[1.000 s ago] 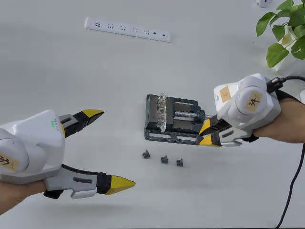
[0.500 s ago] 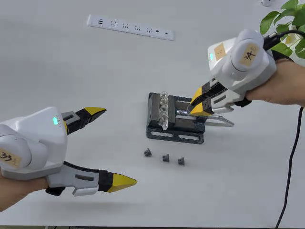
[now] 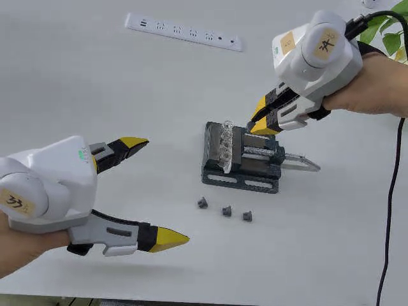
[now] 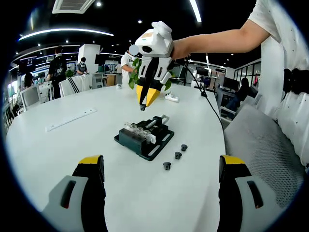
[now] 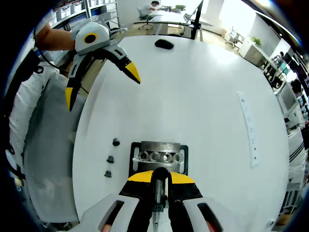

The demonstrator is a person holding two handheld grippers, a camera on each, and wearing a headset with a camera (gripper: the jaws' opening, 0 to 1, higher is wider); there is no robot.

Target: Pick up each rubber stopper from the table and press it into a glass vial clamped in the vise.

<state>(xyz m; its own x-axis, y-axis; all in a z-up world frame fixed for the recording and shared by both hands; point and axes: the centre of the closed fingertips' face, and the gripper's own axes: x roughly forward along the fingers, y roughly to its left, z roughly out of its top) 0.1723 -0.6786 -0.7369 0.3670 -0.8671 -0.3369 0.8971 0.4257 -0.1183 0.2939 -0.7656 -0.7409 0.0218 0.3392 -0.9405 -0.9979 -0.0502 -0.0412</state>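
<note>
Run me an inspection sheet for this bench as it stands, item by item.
Surface: white table, no spills seen.
Job's things: black vise clamping four glass vials, mouths open; three rubber stoppers loose in a row in front of it.
Clutter: power strip at the far side.
Grippers: left hand-held gripper open, apart from the stoppers; right hand-held gripper above the vise, shut on what looks like a dark stopper.
Cables: black cable down the right side.
Surroundings: potted plant; office with people behind.

Open-plan office: ceiling strip lights (image 4: 195,9), rows of desks (image 5: 169,14) (monitors on some), people (image 4: 58,63) standing about, large white table (image 3: 95,83).
</note>
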